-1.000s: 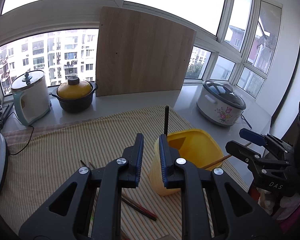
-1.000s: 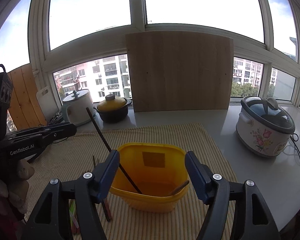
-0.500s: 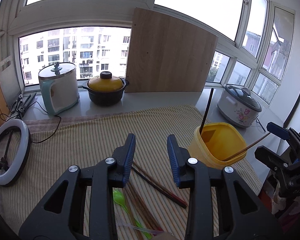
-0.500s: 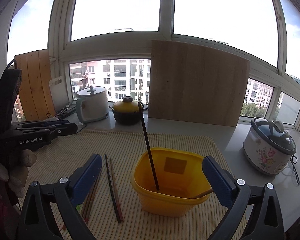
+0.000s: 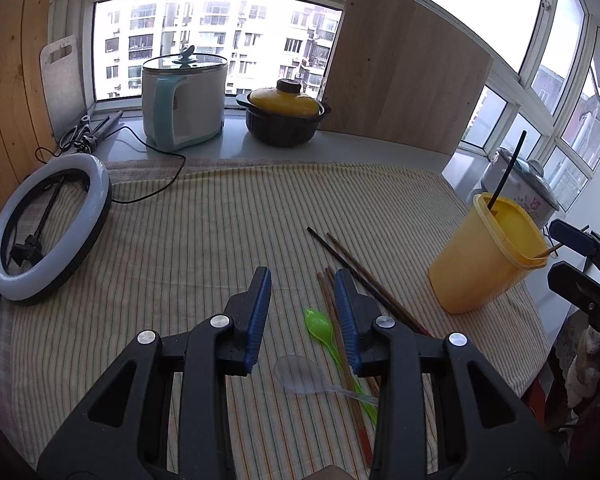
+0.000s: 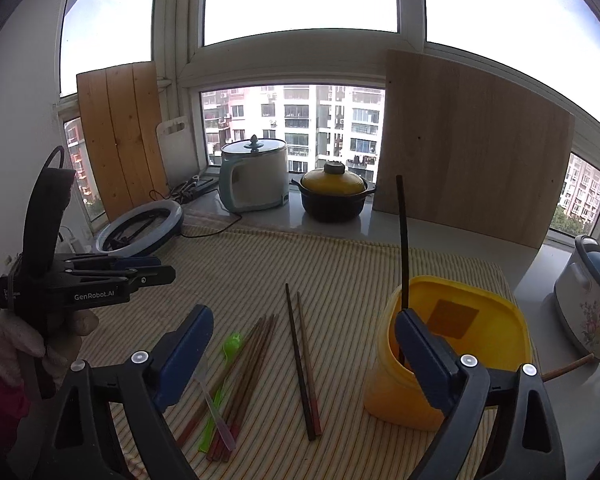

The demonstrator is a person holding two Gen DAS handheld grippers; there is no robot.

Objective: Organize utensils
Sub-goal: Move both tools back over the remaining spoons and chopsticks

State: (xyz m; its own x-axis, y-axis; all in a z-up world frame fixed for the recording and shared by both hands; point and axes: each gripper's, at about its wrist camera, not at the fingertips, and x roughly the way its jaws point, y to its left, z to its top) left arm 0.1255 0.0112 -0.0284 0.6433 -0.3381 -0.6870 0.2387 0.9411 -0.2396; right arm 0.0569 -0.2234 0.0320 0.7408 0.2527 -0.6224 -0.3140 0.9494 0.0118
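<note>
Left gripper (image 5: 302, 316) part-open and empty, over loose chopsticks (image 5: 332, 300) – next pick-up; needs lowering, closing. Right gripper (image 6: 300, 344) wide, jaws just narrowed slightly, empty, near yellow tub (image 6: 452, 364).

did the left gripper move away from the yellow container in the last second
Yes. In its own view the yellow container has slid from right at the left gripper out to the right edge, so the gripper swung left over the green spoon, jaws just opened, empty.

The cloth (image 5: 220, 232) has thin beige and dark stripes. The container (image 5: 484, 264) is yellow. One spoon (image 5: 320, 326) is bright green.
</note>
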